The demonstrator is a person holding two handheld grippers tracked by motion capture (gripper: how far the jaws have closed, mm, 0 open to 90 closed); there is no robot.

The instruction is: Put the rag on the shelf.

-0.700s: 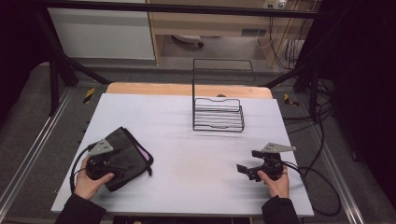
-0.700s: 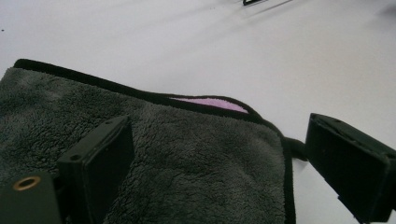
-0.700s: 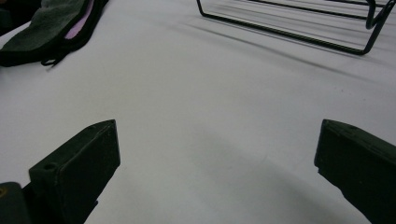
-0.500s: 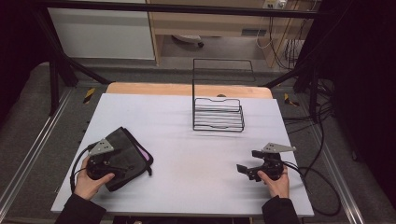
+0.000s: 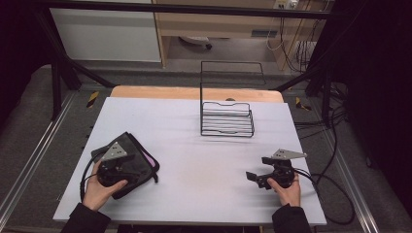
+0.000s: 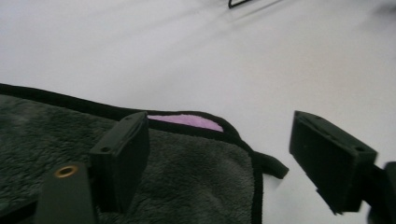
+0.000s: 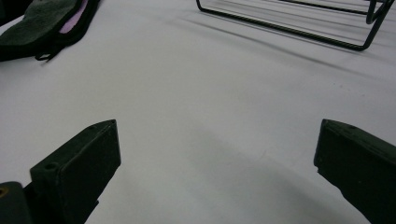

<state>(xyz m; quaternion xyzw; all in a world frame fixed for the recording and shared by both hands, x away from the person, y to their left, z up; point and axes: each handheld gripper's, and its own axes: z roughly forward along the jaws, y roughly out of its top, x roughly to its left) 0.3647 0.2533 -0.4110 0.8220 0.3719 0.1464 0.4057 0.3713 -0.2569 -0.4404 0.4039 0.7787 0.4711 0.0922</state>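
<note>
A white table (image 5: pixel 194 145) spreads ahead of both handheld grippers. Far beyond them, near the table's back edge, stands a black wire rack (image 5: pixel 227 114), upright and empty.

Directly beneath the left gripper (image 6: pixel 219 158) lies a folded dark grey fleece cloth (image 6: pixel 187 182) with black edge binding and a strip of pink lining (image 6: pixel 184 122) peeking out at the fold. Its corner sits between and just under the left gripper's jaws, which stand apart and press on nothing. The cloth looks soft, light and floppy; it will likely sag and unfold if lifted by one layer. The bound corner nearest the jaws, pinched through all layers, seems the firmest hold.

The right gripper (image 7: pixel 217 168) hovers over bare table, well apart from the cloth, jaws spread wide and holding nothing.
</note>
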